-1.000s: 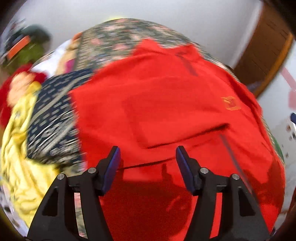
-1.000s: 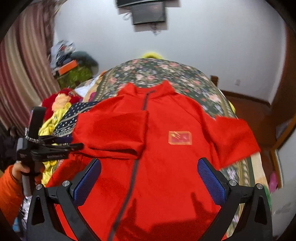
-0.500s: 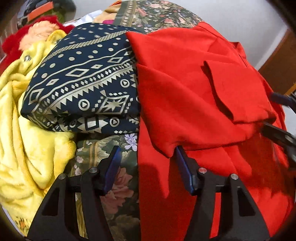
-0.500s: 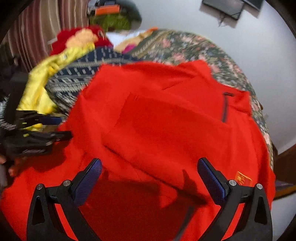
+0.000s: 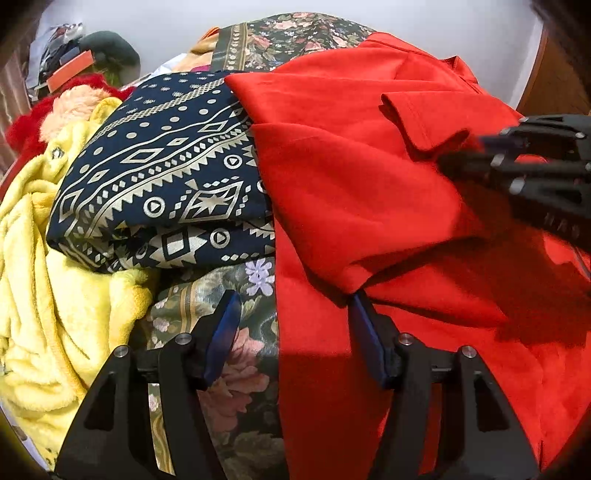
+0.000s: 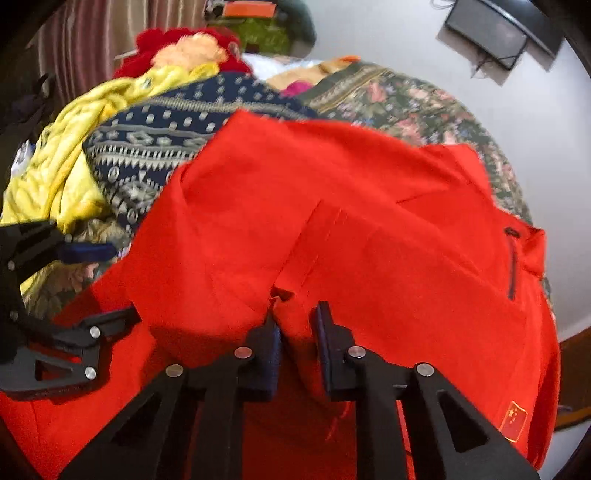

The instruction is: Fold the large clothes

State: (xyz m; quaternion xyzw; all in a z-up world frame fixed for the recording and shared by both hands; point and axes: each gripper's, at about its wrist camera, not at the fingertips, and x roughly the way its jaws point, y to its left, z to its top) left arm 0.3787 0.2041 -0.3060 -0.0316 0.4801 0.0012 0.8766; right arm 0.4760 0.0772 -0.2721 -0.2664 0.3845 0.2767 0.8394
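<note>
A large red shirt (image 5: 369,192) lies spread on the floral bed cover (image 5: 236,302), its left sleeve folded in over the chest. It also shows in the right wrist view (image 6: 369,229), with a dark zip and a small flag badge (image 6: 513,424). My left gripper (image 5: 291,325) is open at the shirt's left edge, its right finger under the folded corner. My right gripper (image 6: 297,328) has nearly closed jaws pinching a fold of the red cloth. It also shows in the left wrist view (image 5: 517,162) at the right.
A folded navy patterned cloth (image 5: 166,177) lies just left of the shirt, with a yellow fleece (image 5: 48,288) and a red plush item (image 5: 66,96) beyond it. A white wall and a wall-mounted screen (image 6: 491,33) stand behind the bed.
My right gripper has gone from wide open to nearly closed on a fold of the red shirt. My left gripper stays open at the shirt's left edge, shifted slightly.
</note>
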